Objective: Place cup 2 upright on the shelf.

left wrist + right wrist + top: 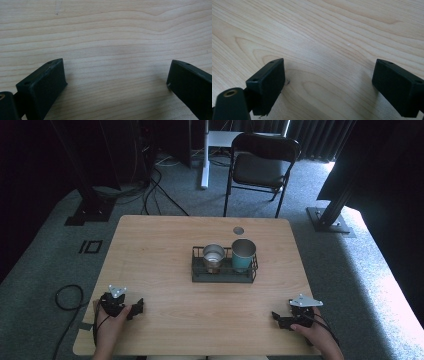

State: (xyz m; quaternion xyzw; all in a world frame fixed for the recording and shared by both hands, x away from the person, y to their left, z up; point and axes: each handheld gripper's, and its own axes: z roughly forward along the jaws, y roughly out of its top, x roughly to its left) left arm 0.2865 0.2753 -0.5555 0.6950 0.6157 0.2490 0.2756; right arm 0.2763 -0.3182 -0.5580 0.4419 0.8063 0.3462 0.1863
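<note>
We see a grey carpeted floor (45,255) carrying a light wooden table (165,250), with a black folding chair (262,162) standing beyond its far edge. Near the middle of the table sits a dark wire tray (222,275) that holds two cups side by side: a metal cup (213,256) on the left and a teal cup (243,255) on the right, both upright.

At the near left corner of the table we find the left claw (136,307), held in a hand (107,327) and resting low over the wood. Its jaws stand wide apart with bare wood grain between them, gripping nothing. At the near right corner the right claw (278,319) sits in the other hand (320,335), its jaws likewise spread wide and empty. Both claws lie well apart from the tray.
</note>
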